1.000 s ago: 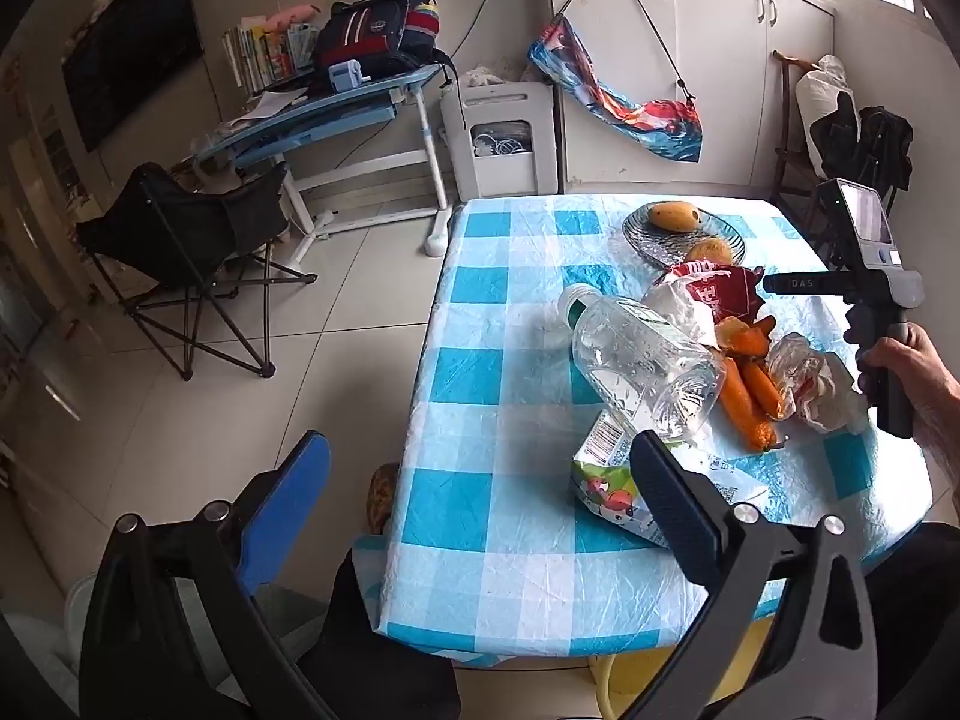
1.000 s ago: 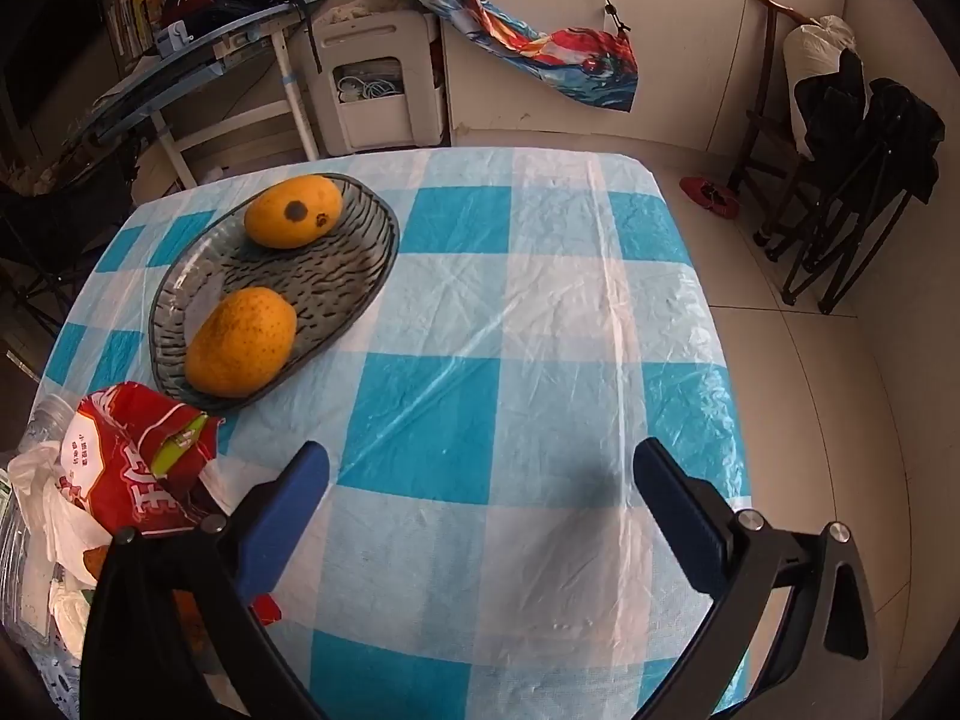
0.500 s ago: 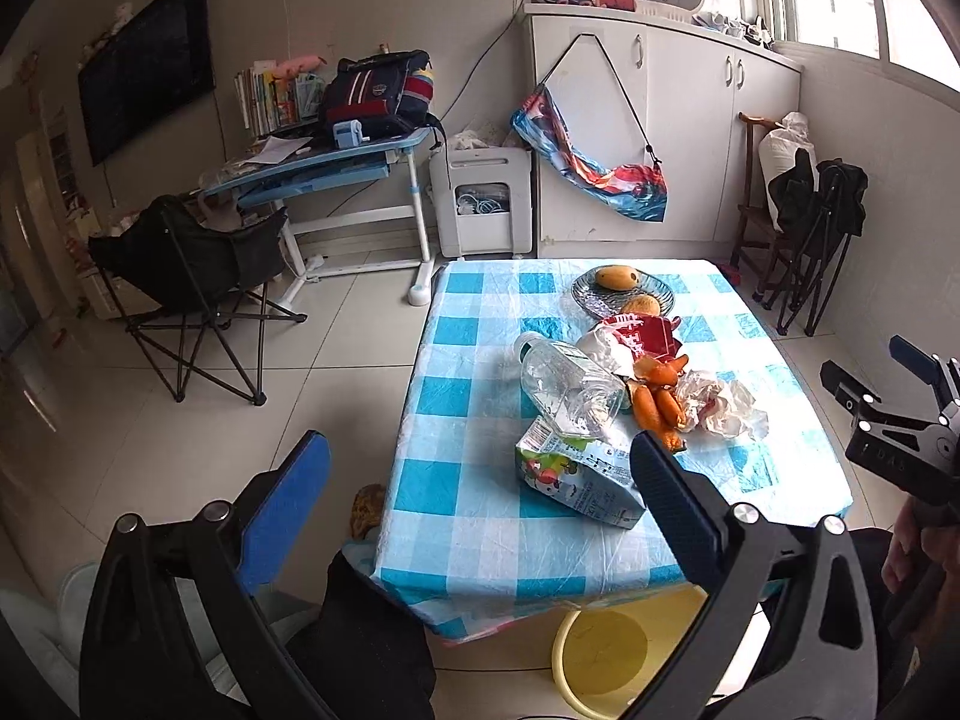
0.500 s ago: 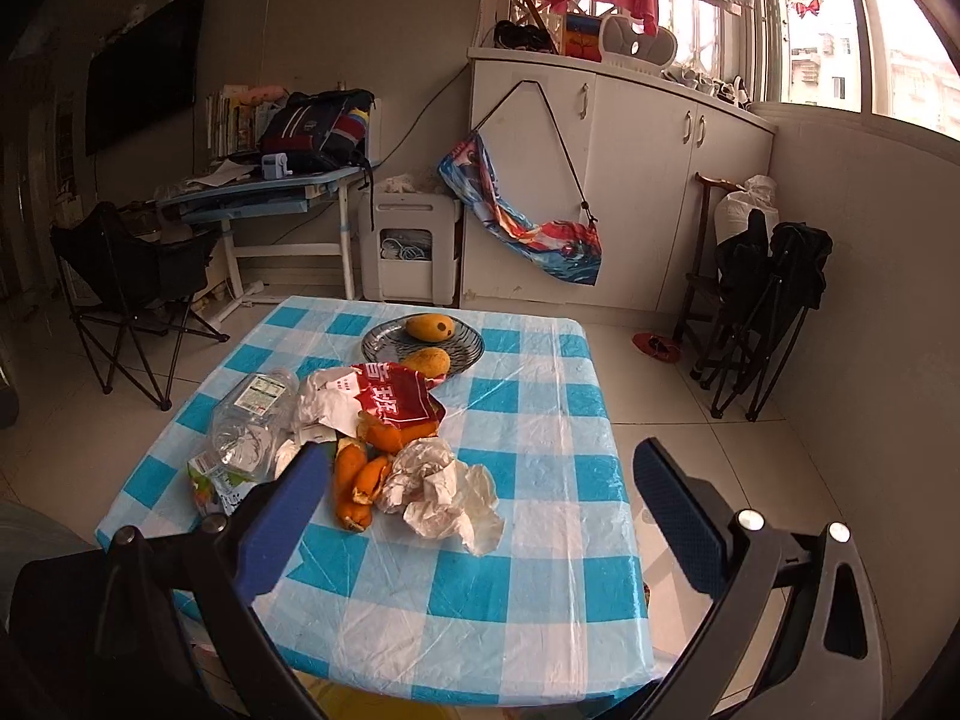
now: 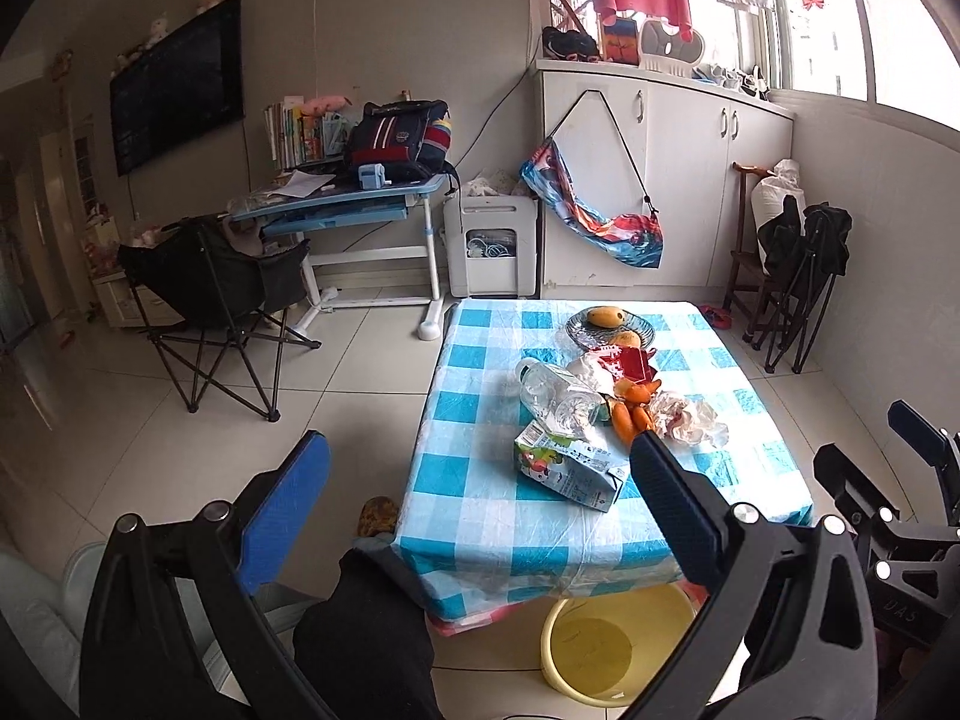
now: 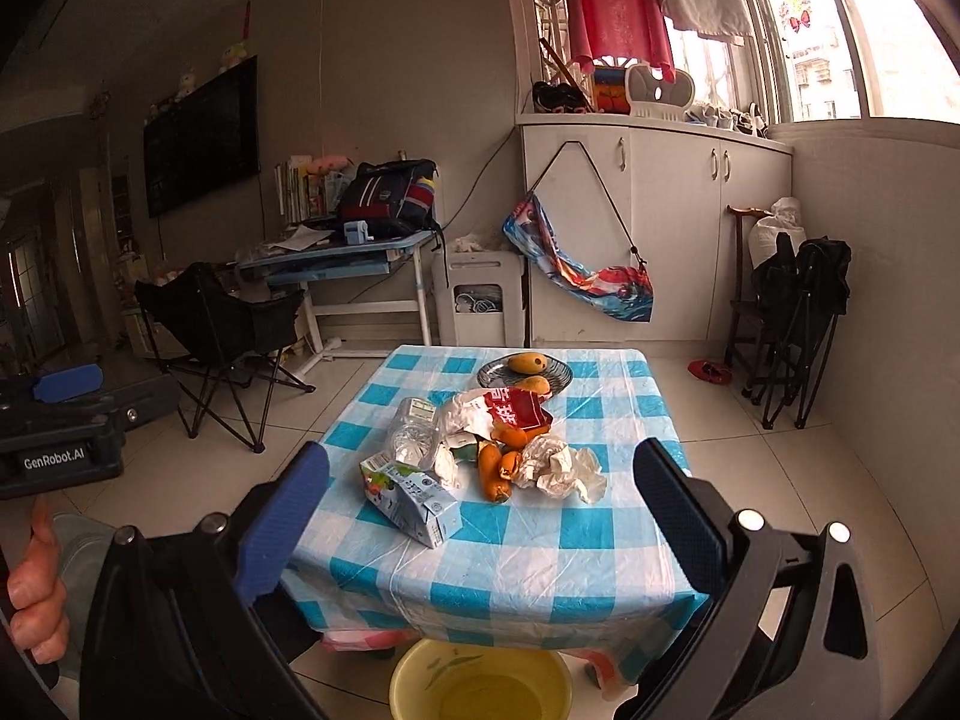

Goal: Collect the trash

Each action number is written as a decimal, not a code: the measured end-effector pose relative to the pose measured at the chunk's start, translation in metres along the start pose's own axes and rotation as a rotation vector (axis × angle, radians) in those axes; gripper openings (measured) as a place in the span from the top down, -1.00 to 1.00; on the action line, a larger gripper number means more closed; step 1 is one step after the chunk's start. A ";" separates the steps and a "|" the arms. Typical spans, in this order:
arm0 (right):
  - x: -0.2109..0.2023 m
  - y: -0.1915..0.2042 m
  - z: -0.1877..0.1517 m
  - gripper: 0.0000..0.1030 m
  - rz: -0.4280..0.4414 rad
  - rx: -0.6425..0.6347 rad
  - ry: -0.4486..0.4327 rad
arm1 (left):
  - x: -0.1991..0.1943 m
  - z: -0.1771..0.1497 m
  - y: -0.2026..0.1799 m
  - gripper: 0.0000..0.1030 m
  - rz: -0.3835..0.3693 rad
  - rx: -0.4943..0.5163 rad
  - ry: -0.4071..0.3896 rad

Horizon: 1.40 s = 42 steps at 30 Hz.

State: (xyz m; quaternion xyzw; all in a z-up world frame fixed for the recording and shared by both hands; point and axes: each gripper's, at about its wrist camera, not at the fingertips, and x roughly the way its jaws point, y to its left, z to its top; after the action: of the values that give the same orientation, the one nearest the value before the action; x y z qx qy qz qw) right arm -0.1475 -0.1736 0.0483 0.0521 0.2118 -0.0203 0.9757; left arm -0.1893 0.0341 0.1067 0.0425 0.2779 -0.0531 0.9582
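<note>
Left gripper (image 5: 480, 483) fingers wide, empty (right gripper (image 6: 480, 480) seemingly likewise)

Trash cluster mid-table (image 6: 600, 540): carton (image 6: 411, 493) nearest, bottle (image 6: 411, 435) behind it, peels (image 6: 497, 468) and crumpled paper (image 6: 561, 468) to its right. Fruit dish (image 6: 555, 373) at far edge. Basin (image 6: 480, 684) on floor under near edge. Folding chair (image 6: 222, 324) left.

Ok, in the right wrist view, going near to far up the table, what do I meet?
Yellow basin under the near edge → milk carton → crumpled white paper → red and white bag → glass plate holding two mangoes.
</note>
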 end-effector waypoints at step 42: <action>-0.032 0.024 0.006 -0.90 0.036 -0.050 -0.032 | -0.009 -0.001 0.024 -0.88 0.020 -0.049 0.030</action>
State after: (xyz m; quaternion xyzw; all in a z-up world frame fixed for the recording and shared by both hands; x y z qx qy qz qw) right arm -0.1728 -0.1498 0.0697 0.0314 0.1958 0.0016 0.9801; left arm -0.1947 0.0583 0.1121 0.0226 0.2928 -0.0361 0.9552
